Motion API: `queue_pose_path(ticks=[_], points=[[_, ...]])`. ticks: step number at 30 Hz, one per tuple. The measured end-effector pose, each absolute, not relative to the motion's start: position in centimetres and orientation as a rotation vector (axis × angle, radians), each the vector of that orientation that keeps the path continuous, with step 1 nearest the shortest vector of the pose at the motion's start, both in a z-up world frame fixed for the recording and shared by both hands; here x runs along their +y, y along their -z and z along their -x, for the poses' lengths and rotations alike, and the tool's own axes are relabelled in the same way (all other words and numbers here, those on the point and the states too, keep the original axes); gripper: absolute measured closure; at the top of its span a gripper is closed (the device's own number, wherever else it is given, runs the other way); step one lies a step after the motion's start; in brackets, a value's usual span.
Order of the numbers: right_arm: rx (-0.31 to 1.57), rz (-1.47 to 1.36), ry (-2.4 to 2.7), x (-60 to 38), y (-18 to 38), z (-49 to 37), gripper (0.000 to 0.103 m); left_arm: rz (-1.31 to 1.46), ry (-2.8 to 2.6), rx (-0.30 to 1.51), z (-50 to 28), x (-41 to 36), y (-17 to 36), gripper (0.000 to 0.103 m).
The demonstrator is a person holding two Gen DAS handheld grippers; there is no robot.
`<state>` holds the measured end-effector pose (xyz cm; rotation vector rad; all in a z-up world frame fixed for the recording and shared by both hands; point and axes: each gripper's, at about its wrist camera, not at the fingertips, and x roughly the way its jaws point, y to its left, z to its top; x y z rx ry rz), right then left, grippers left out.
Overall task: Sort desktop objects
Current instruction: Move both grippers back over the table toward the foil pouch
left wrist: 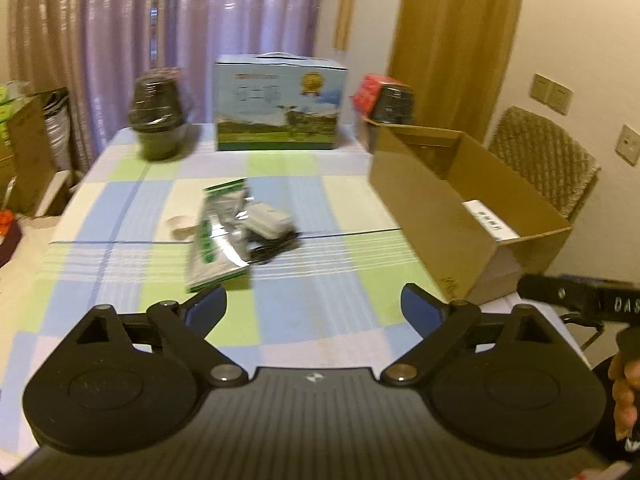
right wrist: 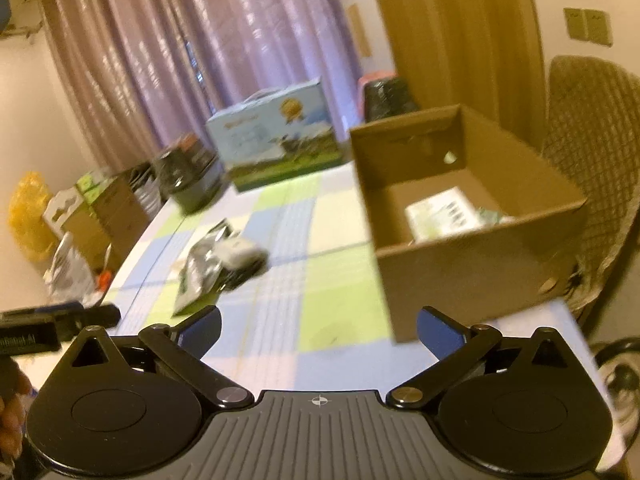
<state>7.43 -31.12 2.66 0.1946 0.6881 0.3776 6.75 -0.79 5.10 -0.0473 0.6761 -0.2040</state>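
Note:
A silver and green foil pouch (left wrist: 218,236) lies mid-table on the checked cloth, with a white charger block (left wrist: 269,221) and its black cable (left wrist: 272,250) touching its right side. A small pale item (left wrist: 180,226) sits at its left. My left gripper (left wrist: 314,306) hovers open just short of the pouch, nothing between its fingers. The open cardboard box (left wrist: 460,208) stands to the right. In the right wrist view the same pouch (right wrist: 204,268) and charger block (right wrist: 240,254) lie ahead left, and the cardboard box (right wrist: 472,264) holds a green and white packet (right wrist: 440,212). My right gripper (right wrist: 318,328) is open and empty.
A blue and green carton with a handle (left wrist: 280,108) stands at the table's far edge, with a dark jar (left wrist: 158,114) to its left and a second dark jar (left wrist: 394,104) beside a red box (left wrist: 368,92) to its right. A wicker chair (left wrist: 548,160) sits behind the cardboard box.

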Motion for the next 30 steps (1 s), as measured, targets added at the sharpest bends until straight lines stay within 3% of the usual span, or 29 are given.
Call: queue_pose_path(ticks=[11, 30], points=[[0.733, -0.138, -0.441, -27.1, -1.9, -6.7, 0.002, 0.083, 0.095, 0.696, -5.2, 5.3, -5.1, 0.005], [0.768, -0.108, -0.466, -24.6, -0.8, -7.8, 0.002, 0.084, 0.072, 0.737, -7.1, 6.9, -3.9, 0.005]])
